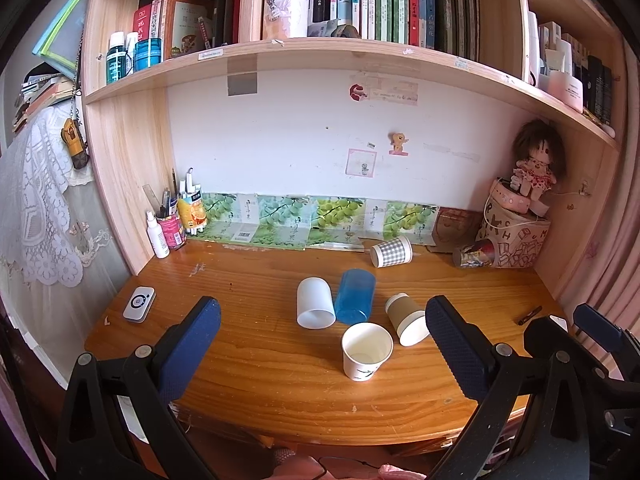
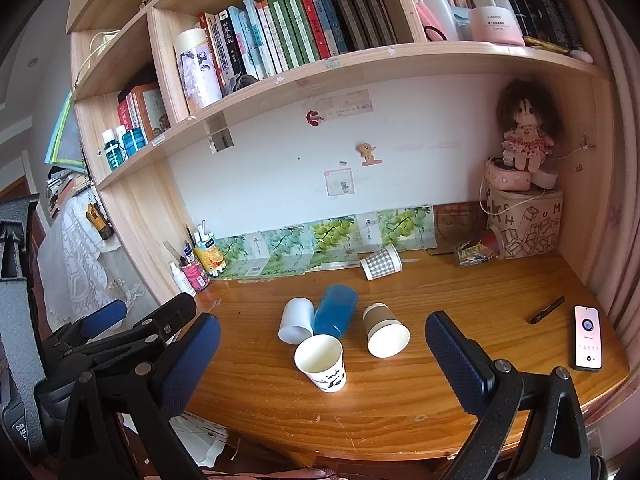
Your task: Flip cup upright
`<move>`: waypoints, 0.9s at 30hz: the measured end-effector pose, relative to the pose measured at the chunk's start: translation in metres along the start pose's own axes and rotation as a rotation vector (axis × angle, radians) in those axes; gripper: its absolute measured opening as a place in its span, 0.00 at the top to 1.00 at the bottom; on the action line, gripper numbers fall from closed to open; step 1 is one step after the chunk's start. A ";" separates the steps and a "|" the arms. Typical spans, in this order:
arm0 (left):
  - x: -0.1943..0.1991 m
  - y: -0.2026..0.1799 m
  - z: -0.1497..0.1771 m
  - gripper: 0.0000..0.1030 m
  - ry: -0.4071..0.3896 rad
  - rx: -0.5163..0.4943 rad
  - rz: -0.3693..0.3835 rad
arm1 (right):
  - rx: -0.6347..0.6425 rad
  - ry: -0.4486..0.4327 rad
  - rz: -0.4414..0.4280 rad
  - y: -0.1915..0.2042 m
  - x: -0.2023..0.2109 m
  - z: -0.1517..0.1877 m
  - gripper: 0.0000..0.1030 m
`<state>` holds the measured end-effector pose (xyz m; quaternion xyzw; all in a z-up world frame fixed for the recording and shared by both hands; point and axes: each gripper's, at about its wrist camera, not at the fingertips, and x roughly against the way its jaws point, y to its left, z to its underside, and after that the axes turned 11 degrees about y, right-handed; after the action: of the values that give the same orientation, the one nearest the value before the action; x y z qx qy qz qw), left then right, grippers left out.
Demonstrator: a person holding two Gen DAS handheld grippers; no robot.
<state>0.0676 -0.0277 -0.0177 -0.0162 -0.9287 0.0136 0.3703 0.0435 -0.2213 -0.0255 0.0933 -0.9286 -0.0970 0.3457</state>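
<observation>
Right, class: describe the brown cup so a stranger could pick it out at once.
Start at the wooden desk and find the cluster of cups at its middle. The brown cup lies on its side at the cluster's right end, the only one with a brown sleeve and white rim.

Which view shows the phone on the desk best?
The right wrist view: the phone lies whole near the desk's right edge, screen lit. The left wrist view shows only a sliver behind the right gripper.
</observation>
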 end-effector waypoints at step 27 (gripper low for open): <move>-0.011 -0.003 -0.005 0.01 0.026 -0.013 0.004 | -0.035 0.019 0.002 -0.003 -0.009 0.003 0.00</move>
<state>0.0794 -0.0312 -0.0217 -0.0209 -0.9238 0.0080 0.3823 0.0489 -0.2221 -0.0339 0.0875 -0.9236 -0.1121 0.3560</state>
